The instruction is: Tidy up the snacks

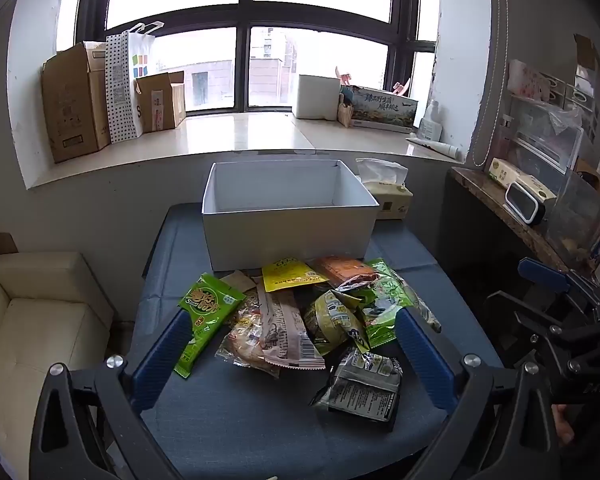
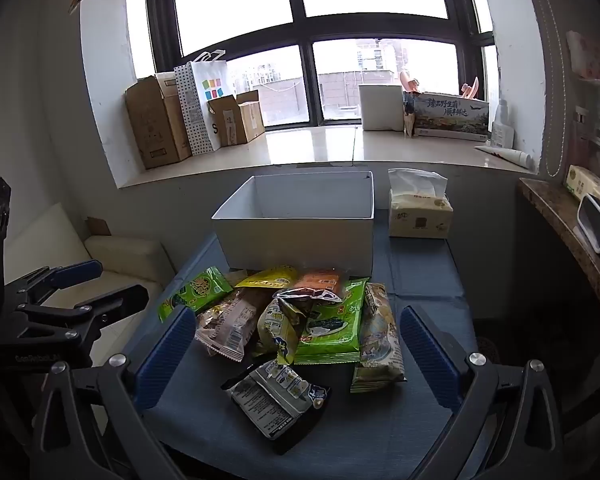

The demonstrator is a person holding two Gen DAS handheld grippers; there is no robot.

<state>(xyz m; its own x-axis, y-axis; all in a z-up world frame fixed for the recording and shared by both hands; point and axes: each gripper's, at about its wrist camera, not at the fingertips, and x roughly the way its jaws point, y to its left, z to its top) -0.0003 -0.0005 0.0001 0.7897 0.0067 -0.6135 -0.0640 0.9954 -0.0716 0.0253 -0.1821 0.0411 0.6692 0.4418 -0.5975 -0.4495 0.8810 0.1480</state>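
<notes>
A heap of snack packets (image 1: 295,316) (image 2: 295,316) lies on the blue table (image 1: 239,420) (image 2: 420,280), just in front of an empty white box (image 1: 287,216) (image 2: 300,232). The heap includes a green packet (image 1: 207,320) at the left, a yellow one (image 1: 289,274) and an orange one (image 1: 342,270) near the box, and a dark silver packet (image 1: 362,388) (image 2: 277,396) nearest me. My left gripper (image 1: 293,350) hangs open above the heap, holding nothing. My right gripper (image 2: 297,350) is open too, its blue fingers (image 2: 428,352) wide either side of the packets.
A tissue pack (image 1: 388,194) (image 2: 418,212) stands right of the box. Cardboard boxes and bags (image 1: 111,96) (image 2: 187,116) crowd the window sill. A cream sofa (image 1: 39,320) lies left of the table, a cluttered side shelf (image 1: 512,208) (image 2: 572,232) right.
</notes>
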